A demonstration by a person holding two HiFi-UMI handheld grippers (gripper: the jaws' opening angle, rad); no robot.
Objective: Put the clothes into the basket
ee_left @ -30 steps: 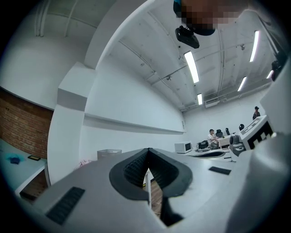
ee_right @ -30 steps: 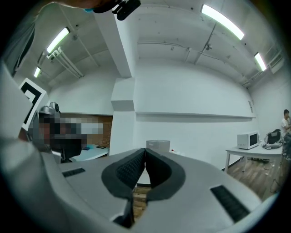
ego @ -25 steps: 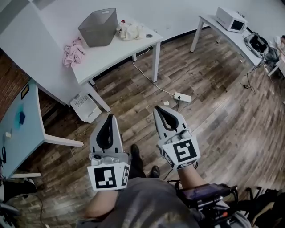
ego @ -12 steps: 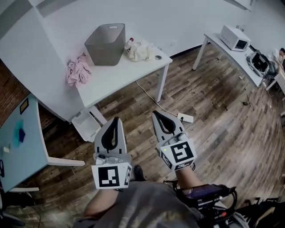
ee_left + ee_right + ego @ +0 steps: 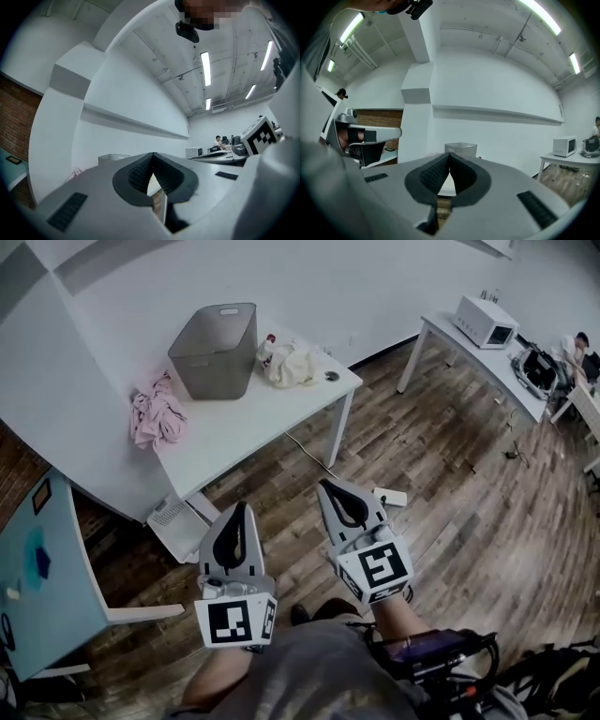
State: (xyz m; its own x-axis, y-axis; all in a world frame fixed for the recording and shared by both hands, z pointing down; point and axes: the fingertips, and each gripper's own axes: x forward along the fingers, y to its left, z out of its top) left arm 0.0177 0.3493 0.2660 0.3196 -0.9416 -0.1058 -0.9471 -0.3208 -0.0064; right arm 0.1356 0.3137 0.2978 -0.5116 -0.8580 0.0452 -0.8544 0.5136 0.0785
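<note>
Both grippers are held out level over the floor, well apart from the bench (image 5: 246,423). The left gripper (image 5: 240,507) has its jaws fully together, tips meeting, nothing btw them; the right gripper (image 5: 327,485) is the same, closed and empty. The task looks unstarted. The basket (image 5: 214,345) stands upright at the back of the bench near the wall, w/ no clothes seen in it, though its inside shows only in part. The pink garment (image 5: 156,416) lies bunched to the basket's left, at the bench's edge. The cream garment (image 5: 291,364) lies to its right, just beside a small bottle (image 5: 269,340) and near a small dark round thing (image 5: 331,376). Risks, as I judge them: (1) If the jaws arrive at the cloth closed they'd only shove it, and the pink garment, being at the edge, could slide off to the floor, so open before contact. (2) A grab at the cream garment may catch or tip the bottle, esp. if a fold drags along the bench. (3) The basket looks light, so pushing cloth against its wall instead of dropping it over the rim could skid or tip it. (4) A loose pinch on one fold could let the rest trail and snag on the rim. (5) The power strip (image 5: 389,497) and its cable lie on the floor btw the person and the bench, a poss. trip or snag hazard.
</note>
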